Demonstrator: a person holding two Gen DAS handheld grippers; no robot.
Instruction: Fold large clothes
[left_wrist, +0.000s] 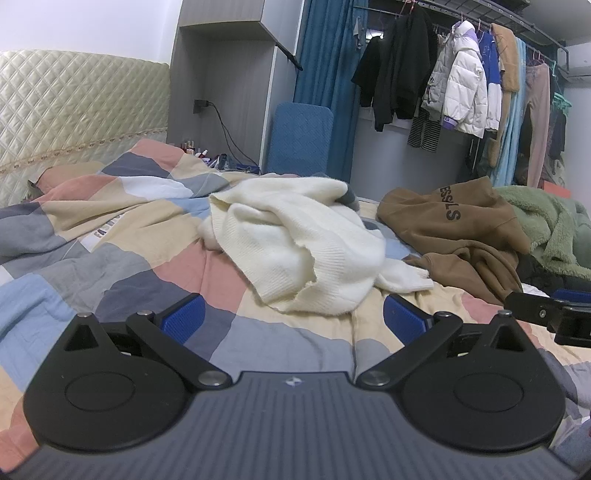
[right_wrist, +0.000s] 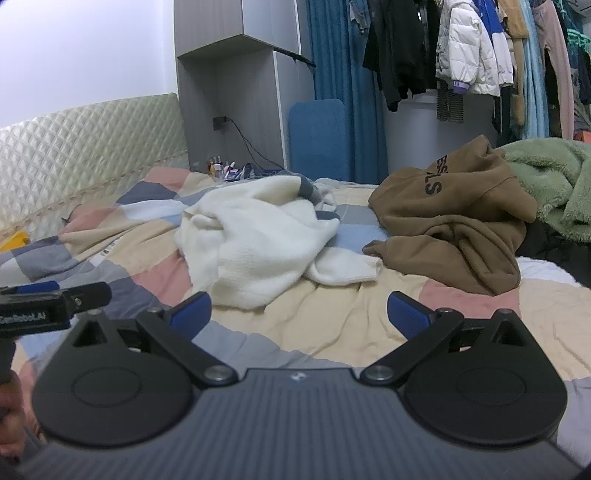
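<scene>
Cream sweater (left_wrist: 295, 236) and brown hoodie (left_wrist: 454, 229) were found crumpled, unfolded, on the bed (left_wrist: 110, 258); nothing had been folded. Left gripper (left_wrist: 293, 314) and right gripper (right_wrist: 299, 310) were held wide open, empty.

This is a lived-in bedroom in a home. A bed under a patchwork quilt of pink, beige, grey and blue squares (left_wrist: 122, 258) is filling most of both views, with a cream quilted padded headboard (left_wrist: 74, 107) running along its far left edge. Beside the headboard a grey wardrobe niche (left_wrist: 221, 85) is holding a plugged-in black charger (left_wrist: 201, 106) and small cosmetic bottles (right_wrist: 221, 168). Along the bed's far edge, teal curtains (left_wrist: 325, 55) are hanging, and an overhead metal clothes rail (left_wrist: 480, 18) is carrying coats, including a white puffer jacket (left_wrist: 465, 85).
</scene>
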